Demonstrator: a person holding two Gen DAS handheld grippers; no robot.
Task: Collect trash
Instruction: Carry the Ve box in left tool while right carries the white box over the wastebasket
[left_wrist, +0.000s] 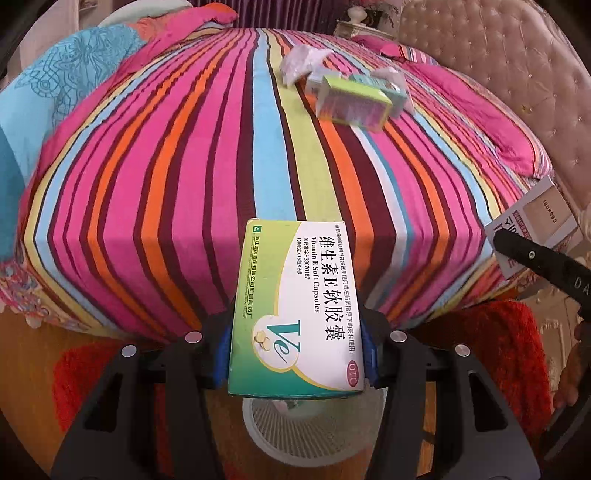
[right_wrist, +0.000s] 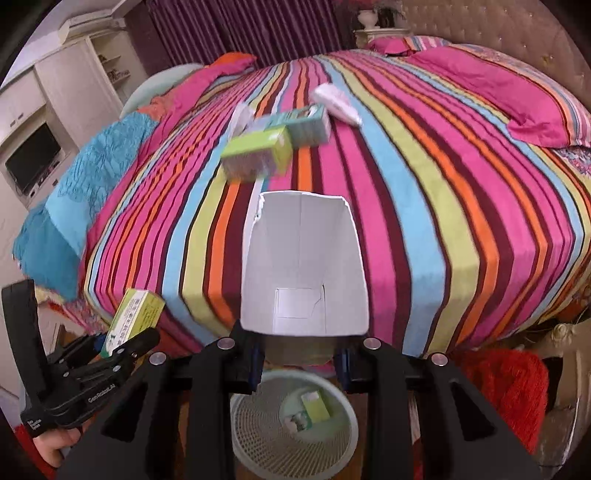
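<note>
You have a piece of trash in each hand, and the white mesh wastebasket (right_wrist: 295, 424) sits on the floor right under both grippers, at 6 o'clock in each wrist view, so the step in hand looks like the drop. The left gripper (left_wrist: 295, 354) has its jaws clamped part-way open across the width of the Vitamin E capsule box (left_wrist: 295, 306). Bring that box fully over the basket's open mouth before you release it, because in the left wrist view only the near rim of the basket shows below the box. The right gripper (right_wrist: 299, 354) has its jaws closed narrow on the lower edge of an opened white carton (right_wrist: 303, 266); that carton is tall and light, so lower it close to the rim and release it straight down, or it may tip onto the red rug (right_wrist: 506, 384). Release one hand at a time to keep the two items from colliding

The capsule box is green and white with a large "Ve" mark and an OTC stamp, undamaged. The basket already holds a small green box (right_wrist: 316, 406). Farther off, around 12 o'clock on the striped bed (right_wrist: 406, 206), a blurred lime-green box (right_wrist: 258, 155), a teal box (right_wrist: 308, 123) and crumpled white wrappers (right_wrist: 336, 99) lie close together, not yet collected
</note>
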